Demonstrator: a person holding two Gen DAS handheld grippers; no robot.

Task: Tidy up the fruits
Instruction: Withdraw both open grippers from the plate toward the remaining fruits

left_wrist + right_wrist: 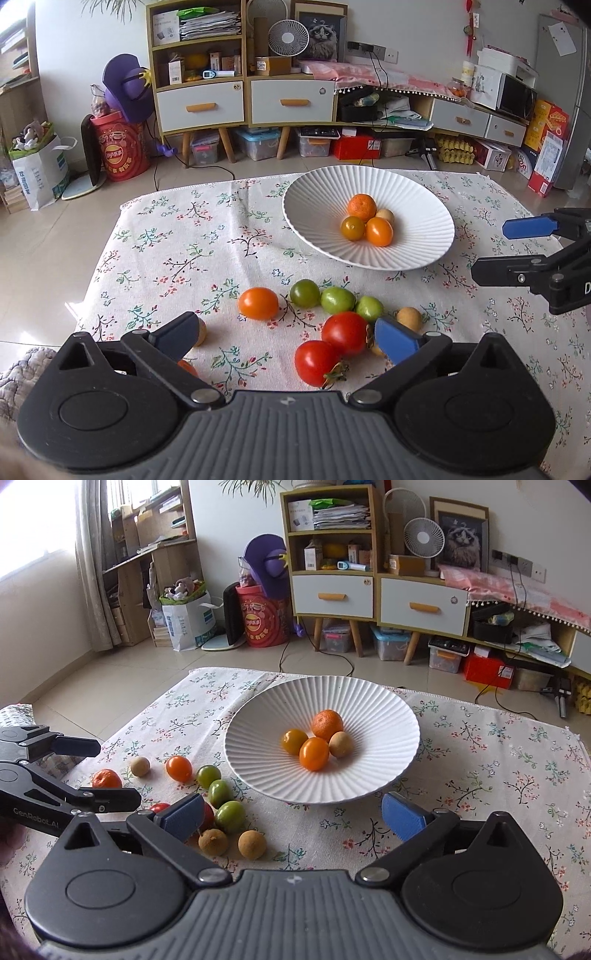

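Both grippers spread wide and empty over the floral cloth, fruit split between cloth and bowl.

The left gripper hangs over two red tomatoes; only the right wrist view shows the mandarin far left and two brown longans nearest. The right gripper gapes just before the white ribbed bowl, holding four fruits.

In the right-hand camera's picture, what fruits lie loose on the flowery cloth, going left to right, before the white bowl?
Small mandarin → tan longan → orange tomato → dark green tomato. After these, further right, comes the white bowl. The red and green ones nearer the tongs overlap too much to order.
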